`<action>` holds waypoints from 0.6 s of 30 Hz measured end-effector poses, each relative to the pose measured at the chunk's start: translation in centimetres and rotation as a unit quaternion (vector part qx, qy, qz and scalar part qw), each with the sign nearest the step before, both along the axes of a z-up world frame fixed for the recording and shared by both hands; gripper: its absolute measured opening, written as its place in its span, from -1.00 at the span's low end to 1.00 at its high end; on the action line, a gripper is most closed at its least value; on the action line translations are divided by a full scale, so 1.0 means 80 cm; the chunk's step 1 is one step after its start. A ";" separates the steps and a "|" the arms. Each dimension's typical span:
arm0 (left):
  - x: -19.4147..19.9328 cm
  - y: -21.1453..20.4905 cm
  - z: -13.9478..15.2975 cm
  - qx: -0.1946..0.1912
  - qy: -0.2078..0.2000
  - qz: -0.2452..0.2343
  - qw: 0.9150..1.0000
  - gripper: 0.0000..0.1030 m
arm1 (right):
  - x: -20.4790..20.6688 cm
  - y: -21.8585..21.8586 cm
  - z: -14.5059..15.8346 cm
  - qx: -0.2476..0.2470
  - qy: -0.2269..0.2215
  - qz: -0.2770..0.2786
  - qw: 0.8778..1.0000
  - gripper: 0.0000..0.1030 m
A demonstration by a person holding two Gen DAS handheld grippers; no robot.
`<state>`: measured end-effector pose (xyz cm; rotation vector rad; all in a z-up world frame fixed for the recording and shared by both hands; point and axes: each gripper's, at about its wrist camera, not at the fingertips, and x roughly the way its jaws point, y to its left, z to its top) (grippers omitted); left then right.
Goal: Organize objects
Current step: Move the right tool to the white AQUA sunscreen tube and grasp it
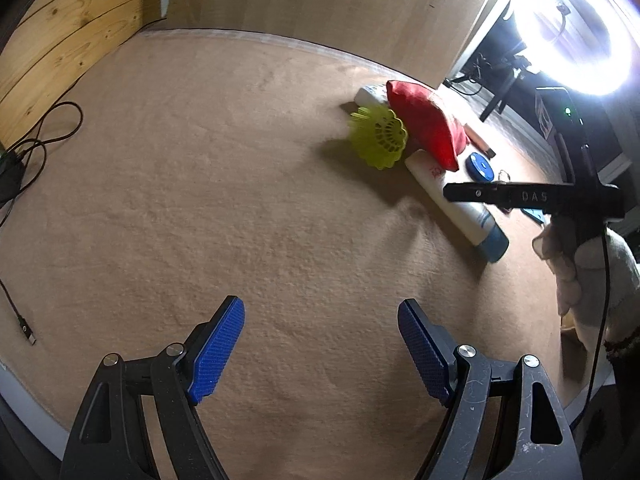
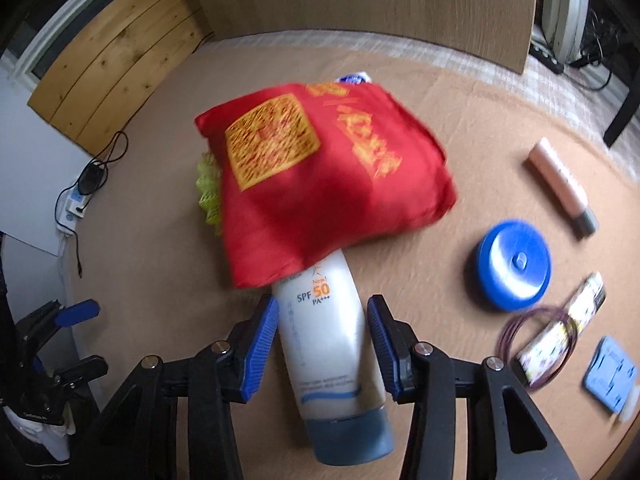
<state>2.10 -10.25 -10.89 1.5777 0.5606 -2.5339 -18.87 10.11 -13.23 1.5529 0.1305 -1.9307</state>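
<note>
The white sunscreen tube with a blue cap (image 2: 334,354) lies on the tan cloth-covered table (image 2: 460,128), between the right gripper's (image 2: 323,338) blue pads, which sit just beside its sides without clearly pressing; a red printed fabric pouch (image 2: 320,184) covers its far end. The left gripper (image 1: 320,346) hangs spread over bare cloth

Tan blanket (image 1: 200,200) under scattered toiletries.

A white sunscreen tube (image 2: 326,344) with a blue cap is laid flat on the tan mat (image 2: 440,120), its far end covered by a red pouch (image 2: 320,176).
</note>
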 end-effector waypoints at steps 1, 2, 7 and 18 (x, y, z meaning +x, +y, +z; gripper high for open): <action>-0.003 0.002 -0.001 0.001 0.000 -0.002 1.000 0.59 | 0.004 0.002 -0.001 -0.003 -0.003 -0.004 1.000 -0.19; -0.005 0.004 -0.001 0.002 0.000 -0.004 1.000 0.59 | 0.006 0.003 -0.001 -0.005 -0.005 -0.008 1.000 -0.19; -0.016 0.021 -0.002 0.003 -0.002 -0.024 1.000 0.59 | 0.034 0.015 -0.004 -0.027 -0.020 -0.042 0.999 -0.19; -0.046 0.080 -0.007 0.019 -0.002 -0.090 0.996 0.59 | 0.091 0.055 -0.008 -0.074 -0.037 -0.112 0.990 -0.09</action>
